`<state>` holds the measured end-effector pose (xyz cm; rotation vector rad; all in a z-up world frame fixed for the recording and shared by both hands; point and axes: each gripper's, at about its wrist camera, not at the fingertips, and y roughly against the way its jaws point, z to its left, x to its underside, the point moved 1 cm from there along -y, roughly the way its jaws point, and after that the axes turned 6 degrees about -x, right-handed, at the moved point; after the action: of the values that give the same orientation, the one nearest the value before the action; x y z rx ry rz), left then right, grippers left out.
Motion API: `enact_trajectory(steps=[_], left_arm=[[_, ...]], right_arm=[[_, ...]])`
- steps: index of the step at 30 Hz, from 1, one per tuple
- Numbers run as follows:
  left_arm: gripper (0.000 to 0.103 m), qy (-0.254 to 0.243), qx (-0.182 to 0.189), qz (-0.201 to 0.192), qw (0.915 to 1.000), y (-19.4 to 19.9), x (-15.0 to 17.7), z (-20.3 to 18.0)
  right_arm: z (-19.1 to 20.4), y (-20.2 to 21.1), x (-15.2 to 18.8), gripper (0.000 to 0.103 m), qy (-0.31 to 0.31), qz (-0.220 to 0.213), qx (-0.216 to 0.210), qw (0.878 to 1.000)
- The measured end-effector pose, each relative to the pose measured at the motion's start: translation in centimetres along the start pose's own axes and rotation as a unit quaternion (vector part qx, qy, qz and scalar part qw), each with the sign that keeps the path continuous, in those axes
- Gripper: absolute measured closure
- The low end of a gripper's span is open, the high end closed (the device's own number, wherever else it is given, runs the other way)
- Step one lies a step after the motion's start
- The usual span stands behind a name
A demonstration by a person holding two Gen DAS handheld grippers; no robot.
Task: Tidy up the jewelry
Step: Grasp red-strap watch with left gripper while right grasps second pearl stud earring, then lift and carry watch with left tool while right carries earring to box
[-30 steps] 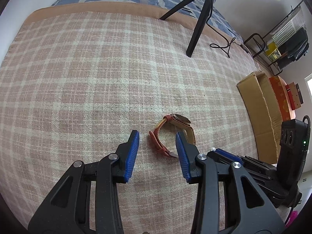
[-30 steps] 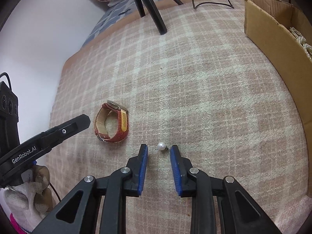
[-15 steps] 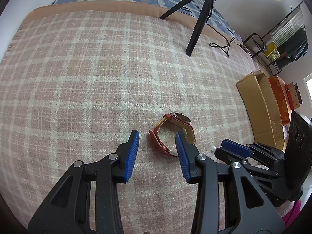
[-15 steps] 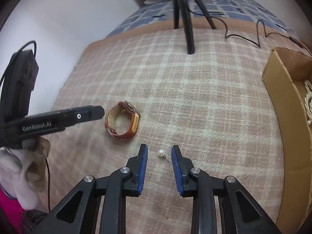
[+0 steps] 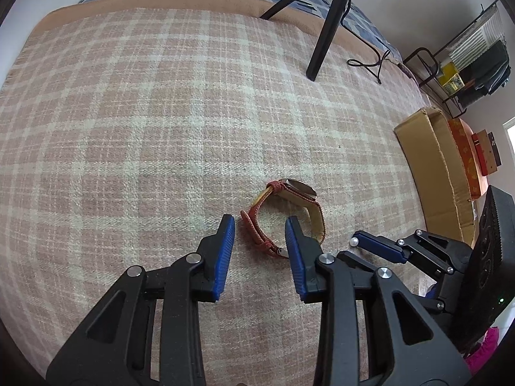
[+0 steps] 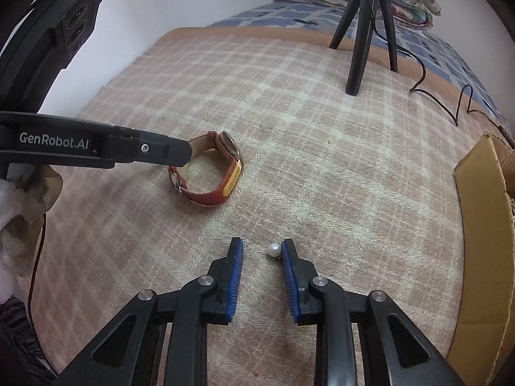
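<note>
Count: one watch (image 5: 283, 215), one pearl (image 6: 273, 250), one box (image 6: 479, 241), one tripod (image 6: 363, 32), all on a plaid blanket (image 5: 145, 112). Watch: red-brown strap, buckled into a loop, lying on edge. Left hand-held gripper (image 5: 260, 234) spread apart, straddling the strap's near end. Right hand-held gripper (image 6: 261, 257) spread apart; pearl beside its right finger, at 4 o'clock from the watch.

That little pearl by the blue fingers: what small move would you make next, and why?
Probably close the right gripper on the pearl. Its jaws are open and the pearl lies on the plaid blanket between the fingertips, close against the right one. A slight nudge right first might centre it. The left gripper, also open, straddles the strap of the watch.
</note>
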<state>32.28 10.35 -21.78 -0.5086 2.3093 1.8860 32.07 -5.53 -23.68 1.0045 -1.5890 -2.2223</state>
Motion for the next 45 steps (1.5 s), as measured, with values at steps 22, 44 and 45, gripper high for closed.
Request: enact_trajectory(steps=[22, 44, 45], left_arm=[[0.096, 0.007, -0.011, -0.019, 0.9997, 0.6, 0.5, 0.4], [0.096, -0.003, 0.047, -0.055, 0.9973, 5.6, 1.7, -2.5], [0.096, -0.003, 0.050, -0.057, 0.9971, 5.7, 1.6, -2.7]], right_arm=[[0.5, 2.5, 0.6, 0.097, 0.003, -0.031, 0.022, 0.999], [-0.5, 10.2, 3.9, 0.097, -0.016, -0.092, 0.032, 0.995], [-0.8, 10.7, 4.1, 0.097, -0.019, -0.096, 0.034, 0.995]])
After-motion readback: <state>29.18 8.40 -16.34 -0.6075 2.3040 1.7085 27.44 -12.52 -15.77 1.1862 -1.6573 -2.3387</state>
